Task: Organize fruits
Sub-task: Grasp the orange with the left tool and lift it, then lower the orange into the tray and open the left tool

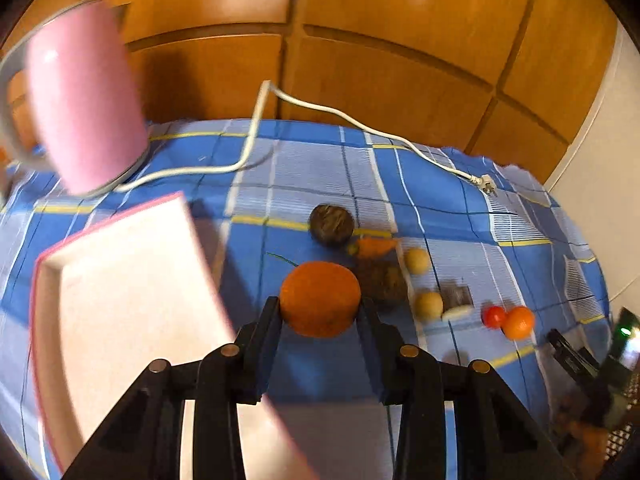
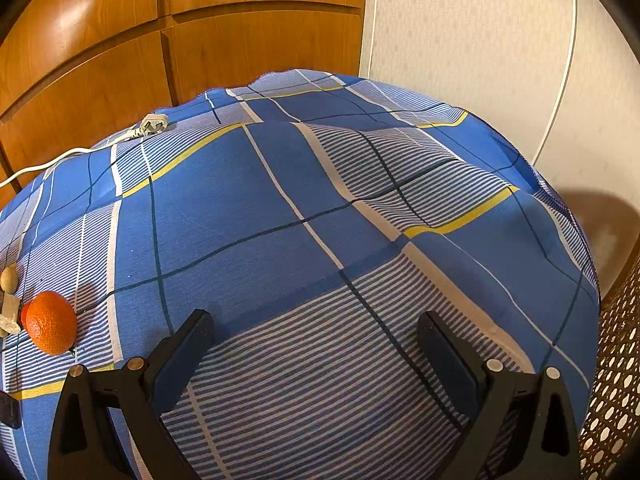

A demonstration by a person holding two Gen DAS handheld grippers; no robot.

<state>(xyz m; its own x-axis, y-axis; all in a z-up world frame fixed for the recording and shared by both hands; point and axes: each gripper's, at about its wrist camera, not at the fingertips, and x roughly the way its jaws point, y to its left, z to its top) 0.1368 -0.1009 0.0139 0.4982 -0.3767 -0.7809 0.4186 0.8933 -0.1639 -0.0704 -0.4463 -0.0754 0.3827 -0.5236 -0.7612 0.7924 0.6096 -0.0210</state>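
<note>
Pink dominated the far left of my left wrist view: a pink kettle point(image 1: 86, 100), tilted by the lens, stood on its base at the back of the blue checked cloth point(image 1: 304, 152), and in front of it lay a pale tray with a pink rim point(image 1: 128, 280), blurred. From the kettle's base a white cable point(image 1: 256, 128) ran across the cloth to a plug point(image 1: 489, 184) near the far right edge. At centre, my left gripper point(image 1: 320, 312) was clamped on a large orange point(image 1: 320, 299), one black finger pressing each side of the fruit, which sat just right of the tray. Behind the orange I saw a dark brown round fruit point(image 1: 331, 225), a small carrot-like orange piece point(image 1: 374, 247) and a second dark fruit point(image 1: 384, 282); I could not tell their kinds through the blur. Further right lay two small tan fruits point(image 1: 417, 261), a dark block beside a white piece point(image 1: 457, 295), then a red tomato point(image 1: 494, 316) touching a small mandarin point(image 1: 519, 322). In my right wrist view the mandarin point(image 2: 51, 322) appeared at the left edge, with the plug point(image 2: 154, 124) at the back of the cloth point(image 2: 280, 200). My right gripper point(image 2: 316, 340) hung over bare cloth, its fingers wide apart with nothing between them. A pale wall point(image 2: 480, 40) stood at right.
</note>
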